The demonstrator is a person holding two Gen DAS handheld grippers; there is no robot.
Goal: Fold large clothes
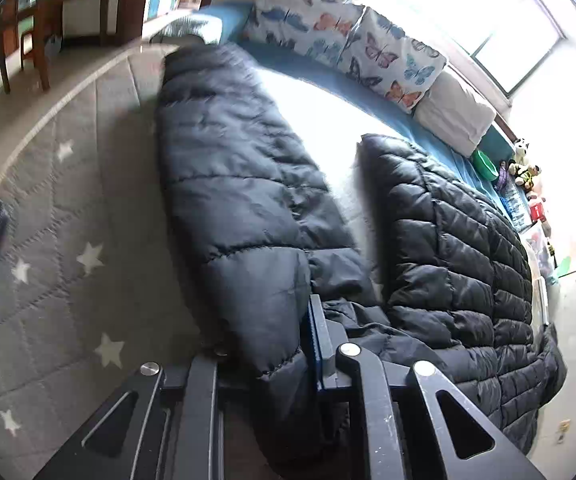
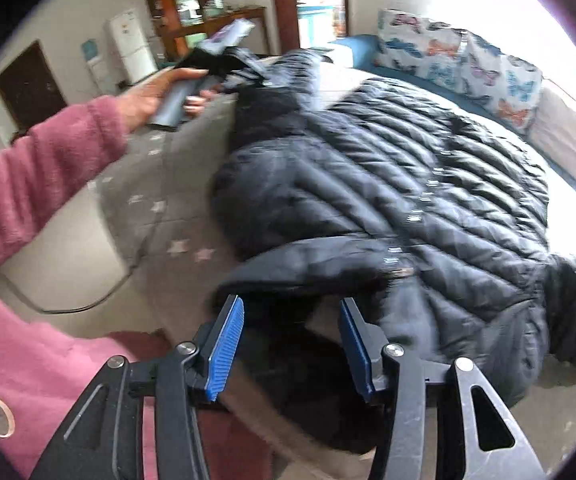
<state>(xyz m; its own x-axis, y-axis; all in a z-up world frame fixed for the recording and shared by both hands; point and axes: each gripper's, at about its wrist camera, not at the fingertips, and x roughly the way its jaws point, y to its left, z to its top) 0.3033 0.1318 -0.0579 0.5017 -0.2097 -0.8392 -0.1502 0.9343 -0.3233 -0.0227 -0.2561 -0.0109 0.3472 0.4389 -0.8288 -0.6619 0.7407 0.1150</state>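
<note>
Setting: bedroom with a bed under a grey quilted cover with white stars (image 1: pixel 63 216); every place below is given relative to the black quilted puffer jacket (image 2: pixel 388 184) lying on that cover.
Right gripper (image 2: pixel 292 344): nearest the camera, at the jacket's near edge; its blue ribbed pads (image 2: pixel 225 354) stand well apart, nothing between them, with the jacket's dark hem just beyond the tips.
Left gripper (image 1: pixel 263 344): at the jacket's far-left corner in the right wrist view; fingers closed on a fold of the black padded cloth, which fills the gap between them in the left wrist view.
Sleeve (image 1: pixel 239 184): a long padded black sleeve of the jacket, running away from the left gripper's fingers, drawn out beside the jacket's body with a strip of pale cover between them.
Jacket body (image 1: pixel 460 252): spread flat, narrow stitched channels across it, occupying the middle of the bed.
Left hand (image 2: pixel 155 96): bare, wrapped round the left gripper's grey handle, left of the jacket.
Pink fleece sleeve (image 2: pixel 27 184): the person's arm, well left of the jacket.
Butterfly-print pillows (image 1: pixel 348 36): behind the jacket, along the bed's far side.
White pillow (image 1: pixel 456 112): beside the butterfly ones, behind the jacket.
Green bowl (image 1: pixel 486 164) and soft toys (image 1: pixel 524 168): beyond the jacket, past the white pillow.
Wooden desk (image 1: pixel 55 4): far behind, off the bed.
Bright window (image 1: pixel 520 44): farthest, above the pillows.
</note>
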